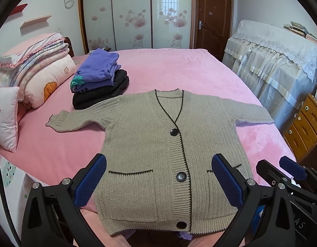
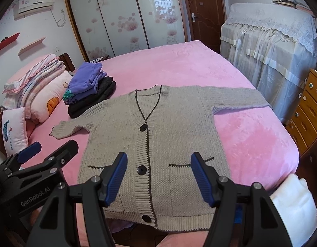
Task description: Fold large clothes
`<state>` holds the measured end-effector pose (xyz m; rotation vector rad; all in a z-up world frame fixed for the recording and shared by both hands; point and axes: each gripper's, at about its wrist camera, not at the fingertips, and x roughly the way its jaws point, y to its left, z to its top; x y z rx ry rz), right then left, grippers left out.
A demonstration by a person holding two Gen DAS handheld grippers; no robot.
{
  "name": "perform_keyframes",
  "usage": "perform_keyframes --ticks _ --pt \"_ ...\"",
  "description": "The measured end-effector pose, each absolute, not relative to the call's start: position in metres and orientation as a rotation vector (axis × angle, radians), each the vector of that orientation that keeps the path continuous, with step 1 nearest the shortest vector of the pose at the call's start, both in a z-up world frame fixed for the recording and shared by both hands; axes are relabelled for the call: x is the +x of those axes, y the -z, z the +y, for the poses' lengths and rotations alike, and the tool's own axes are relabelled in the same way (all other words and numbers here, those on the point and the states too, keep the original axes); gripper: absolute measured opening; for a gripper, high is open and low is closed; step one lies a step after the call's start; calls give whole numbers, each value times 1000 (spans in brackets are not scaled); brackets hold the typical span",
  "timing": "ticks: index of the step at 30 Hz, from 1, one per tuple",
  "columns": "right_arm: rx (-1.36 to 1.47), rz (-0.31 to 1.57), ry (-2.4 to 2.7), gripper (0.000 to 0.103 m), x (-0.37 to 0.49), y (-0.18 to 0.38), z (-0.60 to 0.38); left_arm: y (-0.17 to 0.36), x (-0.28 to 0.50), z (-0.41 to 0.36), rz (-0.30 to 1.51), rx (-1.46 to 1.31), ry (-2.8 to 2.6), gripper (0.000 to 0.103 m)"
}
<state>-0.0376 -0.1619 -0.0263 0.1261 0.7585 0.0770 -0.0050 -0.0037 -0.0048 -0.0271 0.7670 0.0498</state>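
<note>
A beige knitted cardigan (image 1: 146,144) with dark trim and three black buttons lies flat, front up, on the pink bed, both sleeves spread out; it also shows in the right wrist view (image 2: 164,135). My left gripper (image 1: 158,170) is open and empty, held above the cardigan's lower hem. My right gripper (image 2: 157,170) is open and empty, above the hem as well; it shows at the right edge of the left wrist view (image 1: 280,167). The left gripper shows at the lower left of the right wrist view (image 2: 49,149).
A stack of folded purple and black clothes (image 1: 98,78) sits on the pink bed (image 1: 179,70) beyond the left sleeve. Pillows and folded quilts (image 1: 35,72) lie at the left. A lace-covered cabinet (image 1: 271,61) and a wooden dresser (image 1: 306,127) stand at the right.
</note>
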Motion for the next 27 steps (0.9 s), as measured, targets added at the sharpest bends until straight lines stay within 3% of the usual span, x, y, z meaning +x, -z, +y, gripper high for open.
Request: perform_keyframes --ticks 27 --pt "126 774 -79 65 -39 30 -160 10 -5 -2 785 -37 -58 101"
